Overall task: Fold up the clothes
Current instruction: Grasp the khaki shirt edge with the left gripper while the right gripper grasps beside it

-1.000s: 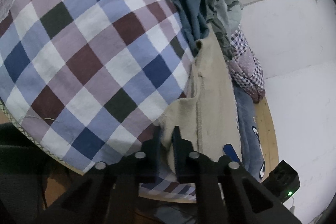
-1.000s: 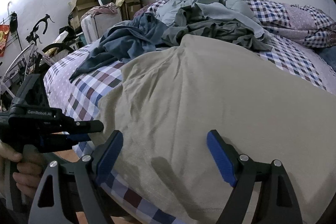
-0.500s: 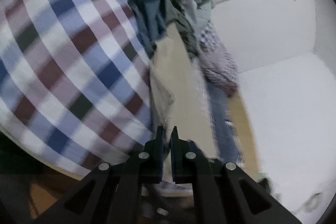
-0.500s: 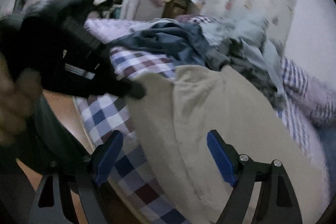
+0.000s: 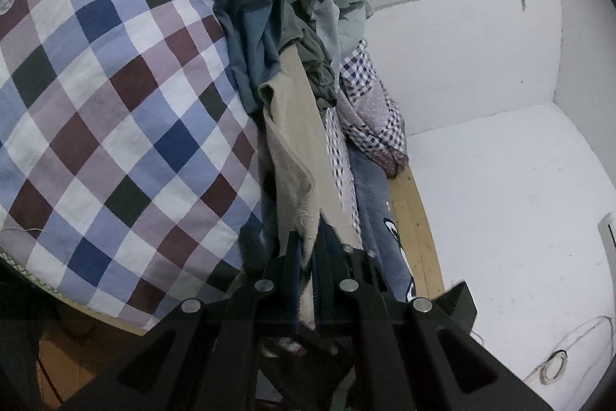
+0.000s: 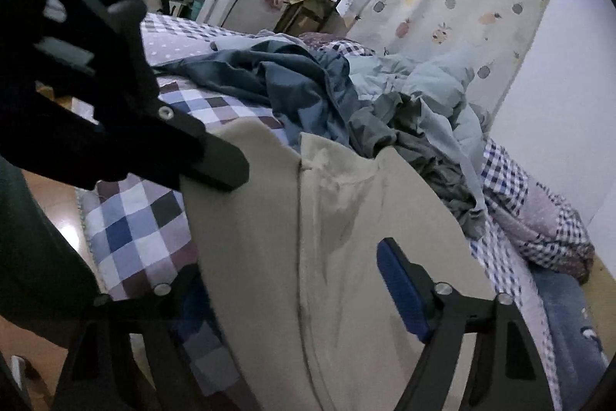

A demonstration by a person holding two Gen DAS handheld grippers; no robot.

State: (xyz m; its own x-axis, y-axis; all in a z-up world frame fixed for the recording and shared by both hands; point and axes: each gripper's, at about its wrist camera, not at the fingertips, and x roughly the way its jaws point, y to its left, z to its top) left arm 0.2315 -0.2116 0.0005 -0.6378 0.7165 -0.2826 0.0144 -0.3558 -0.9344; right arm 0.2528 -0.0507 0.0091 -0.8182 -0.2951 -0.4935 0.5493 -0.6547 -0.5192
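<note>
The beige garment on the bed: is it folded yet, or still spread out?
Partly folded: the beige garment has one edge lifted and doubled over, pinched in the left gripper.

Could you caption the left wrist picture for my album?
Left gripper pinching the beige garment's edge above a checked bedspread.

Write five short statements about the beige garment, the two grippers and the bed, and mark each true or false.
1. The left gripper is shut on the beige garment. True.
2. The right gripper grips the garment firmly. False: its jaws are closing, pads not yet pressing it.
3. The bed cover is plain white. False: it is checked.
4. A heap of unfolded clothes lies behind the garment. True.
5. The beige garment is folded. False: it is still spread out.
</note>
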